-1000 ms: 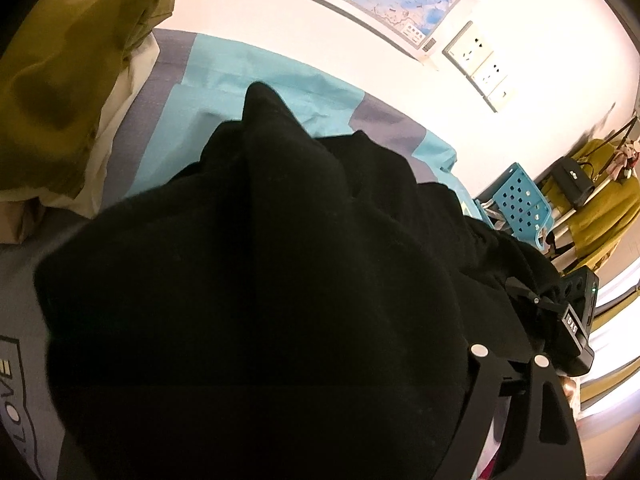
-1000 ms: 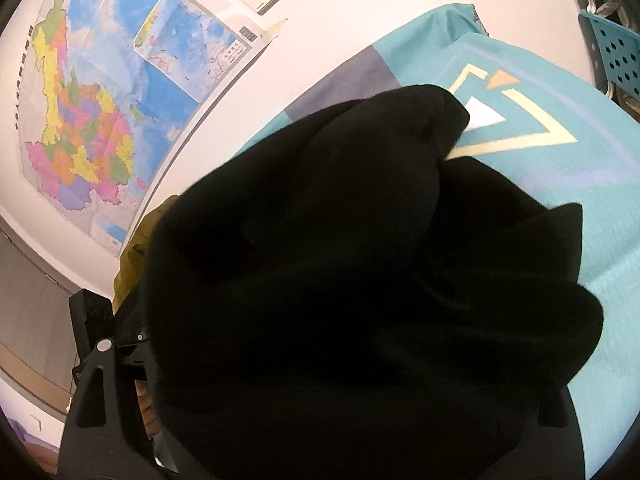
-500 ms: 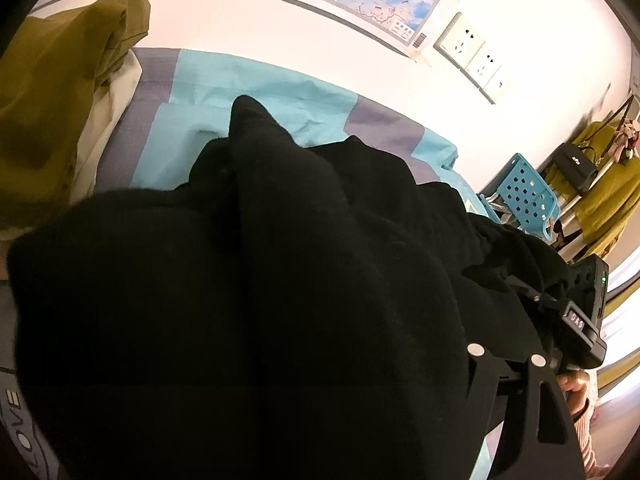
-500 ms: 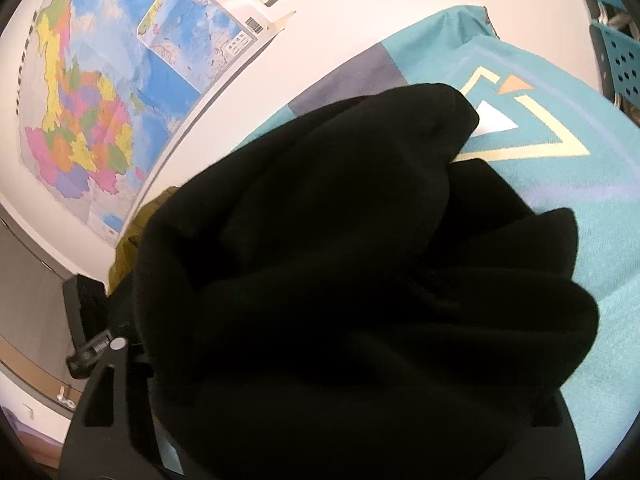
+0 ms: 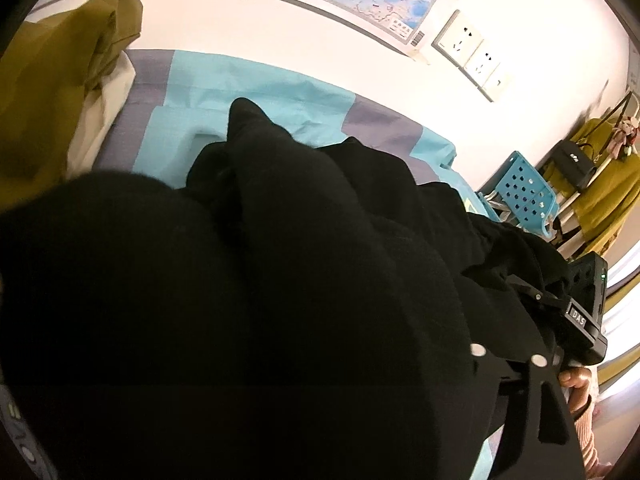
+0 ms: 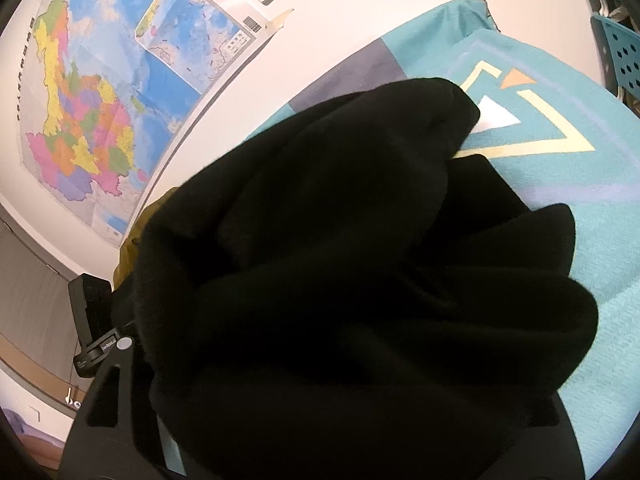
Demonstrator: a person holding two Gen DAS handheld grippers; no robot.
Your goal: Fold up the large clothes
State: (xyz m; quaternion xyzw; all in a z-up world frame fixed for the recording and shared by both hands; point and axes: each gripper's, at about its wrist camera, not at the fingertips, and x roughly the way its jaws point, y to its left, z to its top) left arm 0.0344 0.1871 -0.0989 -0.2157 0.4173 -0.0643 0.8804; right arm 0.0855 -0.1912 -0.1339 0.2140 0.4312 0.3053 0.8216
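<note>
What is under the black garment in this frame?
The black garment lies over a teal-and-grey bedsheet with a yellow triangle print. Its bunched folds cover most of the sheet and both gripper tips, so anything beneath them cannot be seen.

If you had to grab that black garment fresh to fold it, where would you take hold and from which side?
Probably the free tip of the black garment, the one part that lies thin and apart from the bunched pile, flat on the bedsheet. Come from the wall side, low along the sheet. Elsewhere the folds look too thick to pinch one layer.
</note>
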